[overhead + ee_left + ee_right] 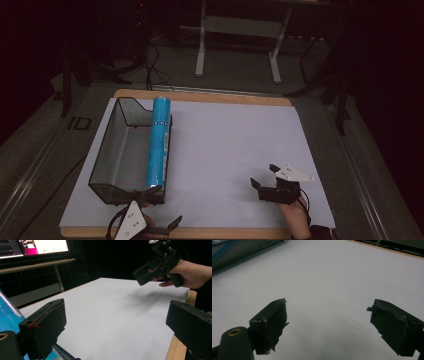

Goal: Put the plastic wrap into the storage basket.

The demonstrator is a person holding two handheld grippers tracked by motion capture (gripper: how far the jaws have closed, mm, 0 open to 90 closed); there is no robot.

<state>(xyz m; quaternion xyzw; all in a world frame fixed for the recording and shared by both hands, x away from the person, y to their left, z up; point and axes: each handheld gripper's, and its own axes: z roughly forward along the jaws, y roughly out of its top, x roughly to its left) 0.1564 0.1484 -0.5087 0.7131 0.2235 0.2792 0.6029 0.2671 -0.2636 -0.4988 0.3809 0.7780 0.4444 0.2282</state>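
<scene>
The blue roll [160,142] rests propped along the wire basket's [111,150] right wall at the surface's left edge, while the left gripper [162,211] and right gripper [263,176] hover released and empty near its front edge, seemingly idle.

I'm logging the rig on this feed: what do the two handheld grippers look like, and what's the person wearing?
Both grippers are black, each with two blocky black jaws. The left gripper carries a white three-cornered plate with small dark markings; the right gripper has a similar pale plate on top. A thin dark cable trails from each. A brass-coloured ring sits on a black post beside each jaw camera. A dark sleeve covers the right wrist.
</scene>
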